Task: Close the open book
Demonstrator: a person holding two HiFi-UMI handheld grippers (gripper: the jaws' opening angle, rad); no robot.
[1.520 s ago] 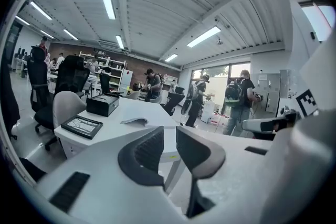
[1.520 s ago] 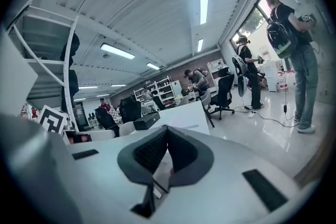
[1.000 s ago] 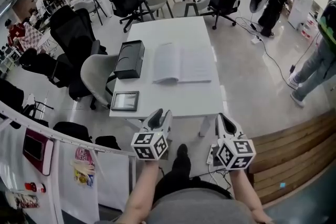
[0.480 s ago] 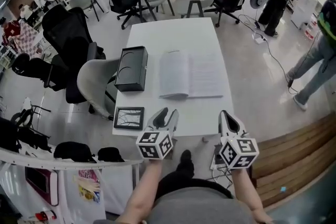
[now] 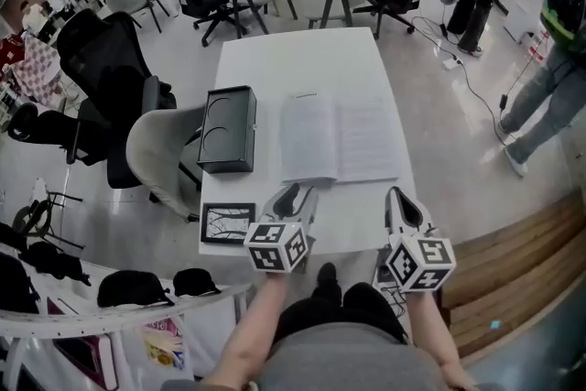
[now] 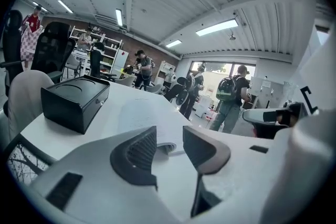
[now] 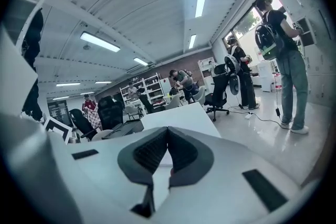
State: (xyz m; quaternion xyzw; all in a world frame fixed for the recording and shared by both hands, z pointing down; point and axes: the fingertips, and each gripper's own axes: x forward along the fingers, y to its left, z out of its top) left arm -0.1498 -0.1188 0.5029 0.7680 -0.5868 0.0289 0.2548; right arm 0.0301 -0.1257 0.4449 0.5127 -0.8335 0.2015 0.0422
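White worktop (image 5: 302, 59): open book (image 5: 339, 142), spine pointing away, spread crosswise; left tool (image 5: 300, 195) empty, jaws just opening; right tool (image 5: 400, 200) closed, empty.

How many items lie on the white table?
3. An open book lies right of centre; a black box sits to its left; a small framed panel lies at the near-left corner. The near edge is partly covered, so something small may be hidden.
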